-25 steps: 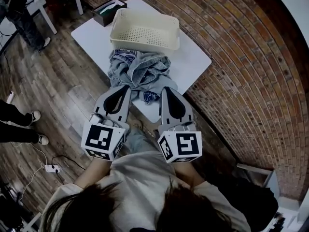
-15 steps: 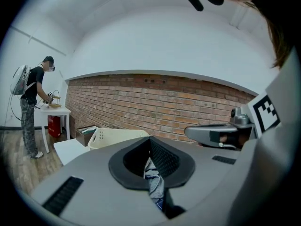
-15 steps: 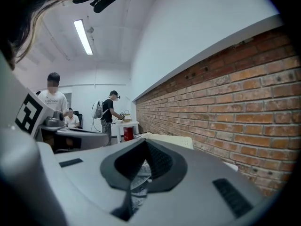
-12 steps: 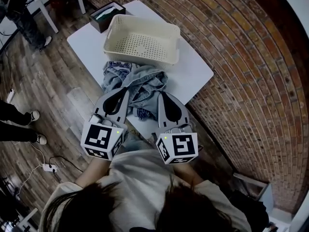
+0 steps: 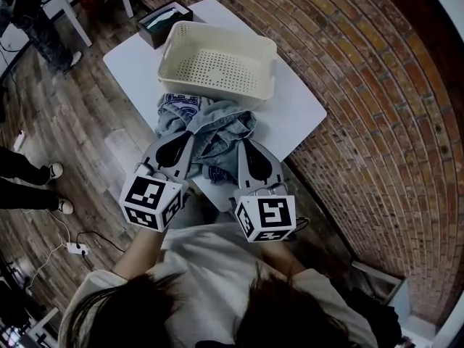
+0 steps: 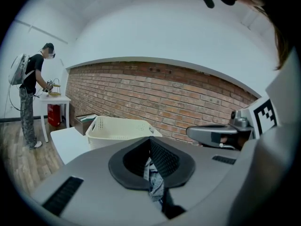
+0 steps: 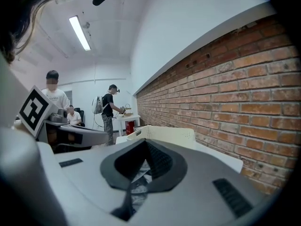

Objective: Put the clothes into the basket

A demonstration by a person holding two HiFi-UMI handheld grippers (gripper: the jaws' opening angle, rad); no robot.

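Lab-type recording rm — brick wall, white table, person w/ backpack rig, power strip on floor

Perforated plastic basket, faded denim clothes, seemingly matt table, rough brick wall

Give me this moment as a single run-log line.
stage: grasp | left gripper: shut on denim garment | right gripper: shut on denim garment | basket: empty, beyond garment on white table

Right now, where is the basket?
In the head view, the basket stands on the far half of the table, just beyond the clothes, with a dark box at its far left corner.
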